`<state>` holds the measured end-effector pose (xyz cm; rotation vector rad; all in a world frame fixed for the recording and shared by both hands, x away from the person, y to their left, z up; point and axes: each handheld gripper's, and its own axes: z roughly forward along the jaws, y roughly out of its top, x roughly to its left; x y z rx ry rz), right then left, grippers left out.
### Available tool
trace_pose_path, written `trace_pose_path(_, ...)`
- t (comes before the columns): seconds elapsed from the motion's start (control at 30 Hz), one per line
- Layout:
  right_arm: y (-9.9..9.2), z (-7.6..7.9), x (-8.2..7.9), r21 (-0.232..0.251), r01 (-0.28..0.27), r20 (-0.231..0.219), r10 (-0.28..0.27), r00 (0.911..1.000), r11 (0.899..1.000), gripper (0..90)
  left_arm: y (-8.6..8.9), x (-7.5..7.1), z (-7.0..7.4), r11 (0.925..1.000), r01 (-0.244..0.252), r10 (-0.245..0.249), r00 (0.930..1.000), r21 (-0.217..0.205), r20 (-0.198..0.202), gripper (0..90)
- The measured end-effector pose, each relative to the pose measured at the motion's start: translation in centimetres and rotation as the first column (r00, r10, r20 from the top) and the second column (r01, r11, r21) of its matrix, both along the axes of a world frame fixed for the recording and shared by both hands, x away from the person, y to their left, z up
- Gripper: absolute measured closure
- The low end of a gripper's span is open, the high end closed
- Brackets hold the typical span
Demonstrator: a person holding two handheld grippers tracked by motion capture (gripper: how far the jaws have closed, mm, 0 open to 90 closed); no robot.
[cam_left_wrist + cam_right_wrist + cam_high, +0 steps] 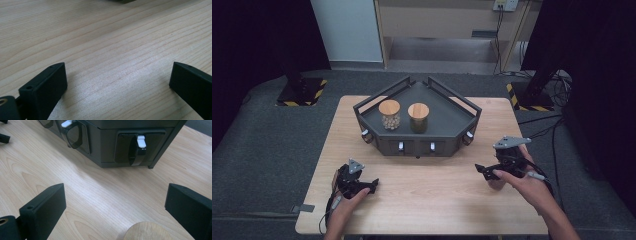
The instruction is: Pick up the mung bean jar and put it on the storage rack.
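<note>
While your left hand-held gripper (pixel 373 185) rests wide open on the bare table (pixel 427 200), your right hand-held gripper (pixel 482 171) also stands wide, a round wooden lid (pixel 147 231) lying between its jaws, near the dark rack (pixel 447 142).

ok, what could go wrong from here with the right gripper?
Right gripper stands open with a round wooden top low between its jaws; pulling away carelessly could clip and tip it. The dark rack sits close ahead, so a forward move may hit its white lever.
</note>
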<state>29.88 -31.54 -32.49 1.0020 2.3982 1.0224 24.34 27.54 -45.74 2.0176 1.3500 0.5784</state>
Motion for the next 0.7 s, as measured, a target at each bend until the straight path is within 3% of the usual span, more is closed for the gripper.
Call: trace_pose_path(0.7,-2.0,-1.5,-0.6,0.01,0.049,-0.009,-0.049,0.9988,0.999,3.5,0.0,0.0,0.0,1.0,0.0,0.0,1.0,0.0,0.0,0.0)
